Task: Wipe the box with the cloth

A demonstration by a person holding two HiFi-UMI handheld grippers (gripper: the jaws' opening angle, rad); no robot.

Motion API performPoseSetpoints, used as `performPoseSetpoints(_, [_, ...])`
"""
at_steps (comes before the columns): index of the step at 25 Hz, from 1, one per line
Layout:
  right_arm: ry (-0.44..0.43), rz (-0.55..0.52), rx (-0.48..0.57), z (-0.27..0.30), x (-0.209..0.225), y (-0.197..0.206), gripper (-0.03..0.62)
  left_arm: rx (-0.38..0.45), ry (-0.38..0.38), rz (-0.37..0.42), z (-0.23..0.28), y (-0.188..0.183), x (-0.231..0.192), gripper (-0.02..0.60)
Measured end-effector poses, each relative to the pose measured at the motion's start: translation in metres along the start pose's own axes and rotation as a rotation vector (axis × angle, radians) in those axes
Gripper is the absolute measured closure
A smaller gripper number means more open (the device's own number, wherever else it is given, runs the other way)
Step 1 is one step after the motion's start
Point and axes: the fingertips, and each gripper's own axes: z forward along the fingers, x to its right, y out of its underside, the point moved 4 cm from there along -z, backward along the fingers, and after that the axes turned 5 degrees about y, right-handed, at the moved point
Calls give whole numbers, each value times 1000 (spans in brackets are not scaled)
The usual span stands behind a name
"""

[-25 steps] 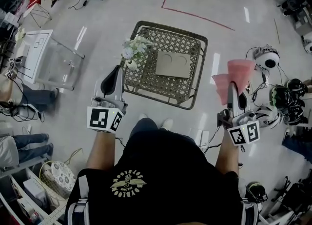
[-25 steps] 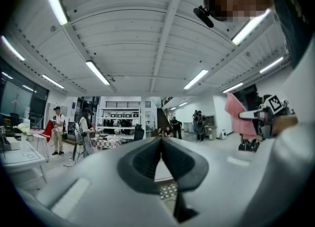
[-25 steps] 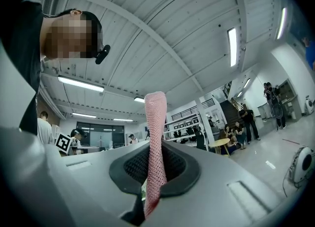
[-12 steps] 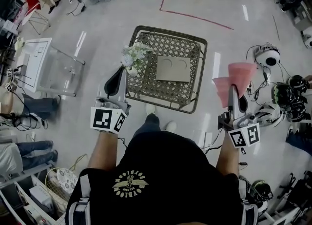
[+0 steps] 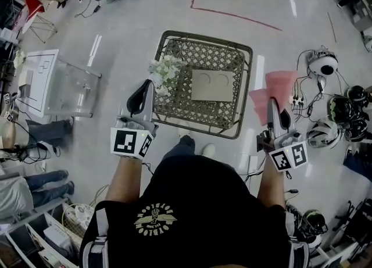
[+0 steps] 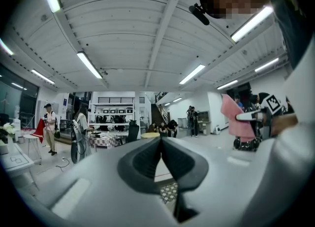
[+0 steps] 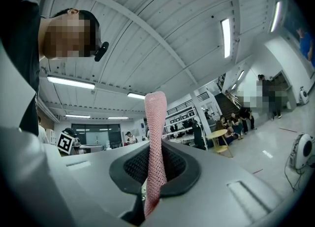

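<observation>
- Left gripper (image 5: 145, 86) (image 6: 161, 141): I hold it with its jaws closed tip to tip and nothing between them. In the head view it shows just beside the left corner of the wire basket (image 5: 206, 36). I see no contact with anything.
- Wire basket: it stands on the floor (image 5: 133, 17) ahead of me. A bunch of white flowers (image 5: 164, 70) sits at its left corner.
- Box (image 5: 210, 85): flat and pale, with two round marks on its top face. It lies on the mesh near the middle of the basket, just right of the flowers.
- Right gripper (image 5: 273, 103) (image 7: 155, 164): its jaws are clamped on the pink cloth (image 5: 273, 86) (image 7: 155, 122). In the right gripper view the cloth stands up between the pads. In the head view it spreads past the tips, to the right of the basket and apart from the box.
</observation>
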Motion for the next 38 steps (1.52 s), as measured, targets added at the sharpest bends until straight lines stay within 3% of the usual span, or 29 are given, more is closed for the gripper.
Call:
performPoseSetpoints(6, [-24,38,-99,63,-4,47,577,-19,-11,-12,22,10,-40,581])
performPoseSetpoints(11, [-34,86,-233,112,-6,114,577,-35,-11,-23,42,24,-72,581])
performPoseSetpoints(20, [-40,215,-488,182,-9,274,577,-80,24,-60,77,57,-114,581])
performPoseSetpoints(24, [-40,219,-610,204,-15,358,577,-80,33,-83,81,66,-136,581])
performPoseSetpoints(28, [9,211,-704,209,-10,408,577,-79,28,-111,81,69,-151,581])
performPoseSetpoints(38, [140,208,-937,227,11,479,577,-103,-18,-145,60,86,-177,581])
